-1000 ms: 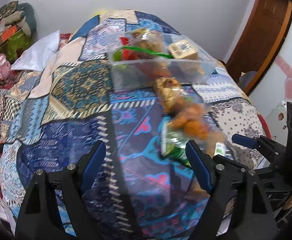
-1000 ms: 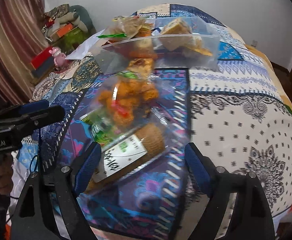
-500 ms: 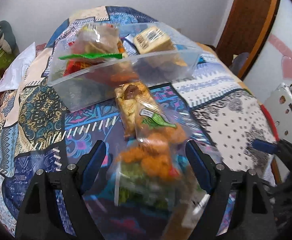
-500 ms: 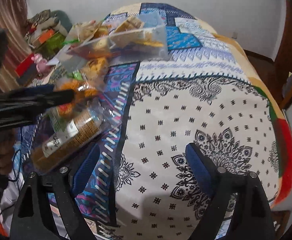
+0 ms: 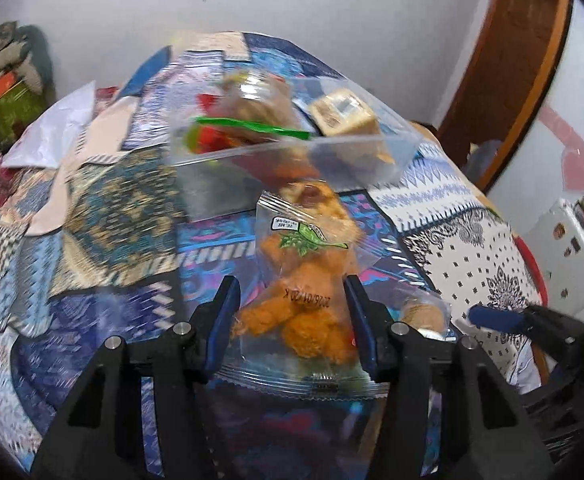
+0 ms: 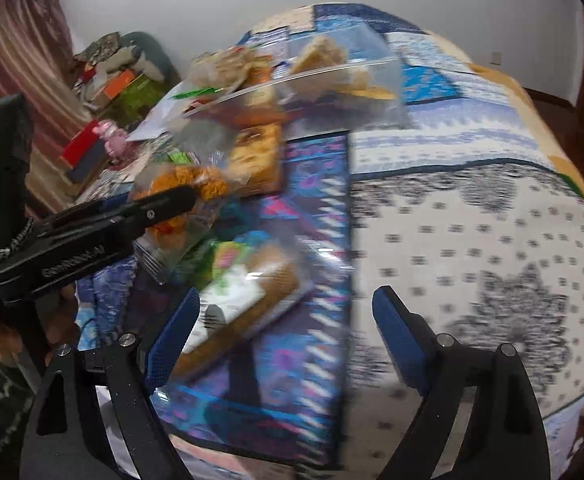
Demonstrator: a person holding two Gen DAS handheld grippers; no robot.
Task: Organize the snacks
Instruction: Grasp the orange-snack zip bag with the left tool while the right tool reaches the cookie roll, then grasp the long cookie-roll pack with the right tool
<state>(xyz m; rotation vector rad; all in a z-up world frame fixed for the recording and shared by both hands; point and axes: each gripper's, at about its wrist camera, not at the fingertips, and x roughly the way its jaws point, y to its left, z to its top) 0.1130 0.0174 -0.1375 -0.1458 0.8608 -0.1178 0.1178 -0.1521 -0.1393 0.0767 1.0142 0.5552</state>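
Observation:
A clear bag of orange fried snacks [image 5: 303,292] sits between the fingers of my left gripper [image 5: 292,332], whose jaws have narrowed onto its sides. It also shows in the right wrist view [image 6: 180,196], under the left gripper's finger [image 6: 160,206]. A clear plastic box [image 5: 292,160] holding several snack packs stands beyond it on the quilt; it also shows in the right wrist view [image 6: 292,92]. A wrapped biscuit roll [image 6: 244,300] lies near my right gripper [image 6: 288,340], which is open and empty. Another snack pack [image 6: 258,160] lies in front of the box.
A patchwork quilt [image 5: 104,208] covers the bed. A white bag [image 5: 52,136] lies at far left, clutter [image 6: 108,80] beside the bed. A wooden door [image 5: 503,80] stands at right. The quilt's white patterned part [image 6: 471,220] lies to the right.
My left gripper has moved up around the orange snack bag and its jaws have narrowed onto it. My right gripper has swung back left toward the biscuit roll, staying open.

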